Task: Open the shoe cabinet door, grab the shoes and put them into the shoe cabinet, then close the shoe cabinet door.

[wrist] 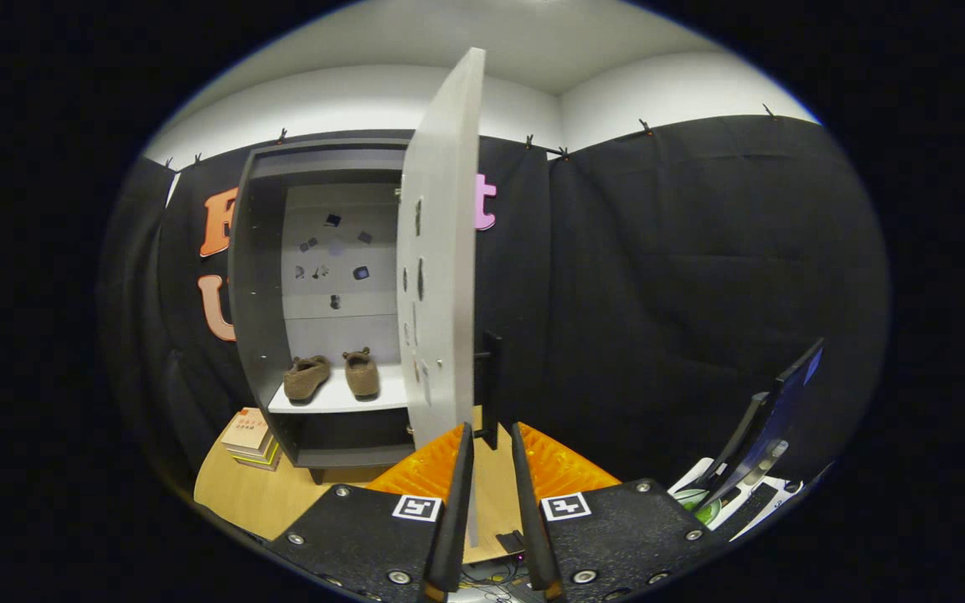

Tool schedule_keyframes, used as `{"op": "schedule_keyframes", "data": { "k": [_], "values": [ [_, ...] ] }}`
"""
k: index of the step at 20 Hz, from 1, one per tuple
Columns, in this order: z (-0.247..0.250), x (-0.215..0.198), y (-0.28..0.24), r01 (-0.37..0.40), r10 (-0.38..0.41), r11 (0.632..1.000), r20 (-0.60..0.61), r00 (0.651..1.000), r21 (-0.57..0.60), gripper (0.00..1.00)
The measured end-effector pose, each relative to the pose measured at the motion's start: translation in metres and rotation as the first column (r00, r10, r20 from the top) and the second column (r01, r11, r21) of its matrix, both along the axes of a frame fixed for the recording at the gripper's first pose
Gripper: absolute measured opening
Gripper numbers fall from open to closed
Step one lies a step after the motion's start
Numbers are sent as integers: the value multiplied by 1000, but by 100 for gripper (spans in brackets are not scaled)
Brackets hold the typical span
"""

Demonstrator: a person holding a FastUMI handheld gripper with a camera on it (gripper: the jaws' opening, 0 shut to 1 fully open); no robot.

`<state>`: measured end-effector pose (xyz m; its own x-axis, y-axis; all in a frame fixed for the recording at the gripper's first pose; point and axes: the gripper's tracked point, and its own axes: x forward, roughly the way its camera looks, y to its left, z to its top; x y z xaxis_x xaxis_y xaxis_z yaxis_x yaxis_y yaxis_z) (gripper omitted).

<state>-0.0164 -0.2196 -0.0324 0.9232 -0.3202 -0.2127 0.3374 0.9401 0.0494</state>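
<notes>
Wooden table (pixel 256 494), open shoe cabinet (pixel 260 276) — shoes (pixel 330 375) inside, hand-held gripper (pixel 491 444) parted.

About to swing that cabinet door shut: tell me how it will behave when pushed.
The door looks like a flat, rigid panel, so it should swing as one piece without flexing. It stands open edge-on just ahead of the gripper, whose fingers are slightly apart, touching nothing. The shoes sit well inside, so they likely won't block it.

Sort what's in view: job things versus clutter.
Job: shoe cabinet, its open door with dark handle, two brown shoes on the shelf, gripper, fingers apart beside the handle.
Clutter: stacked books, monitor, table.
</notes>
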Motion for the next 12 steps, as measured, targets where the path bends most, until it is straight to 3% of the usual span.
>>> {"op": "schedule_keyframes", "data": {
  "k": [5,12],
  "values": [
    [-19,16,-33,5,-5,999,4,1000,52,34],
    [-22,56,-28,-95,93,993,35,995,77,35]
  ]
}}
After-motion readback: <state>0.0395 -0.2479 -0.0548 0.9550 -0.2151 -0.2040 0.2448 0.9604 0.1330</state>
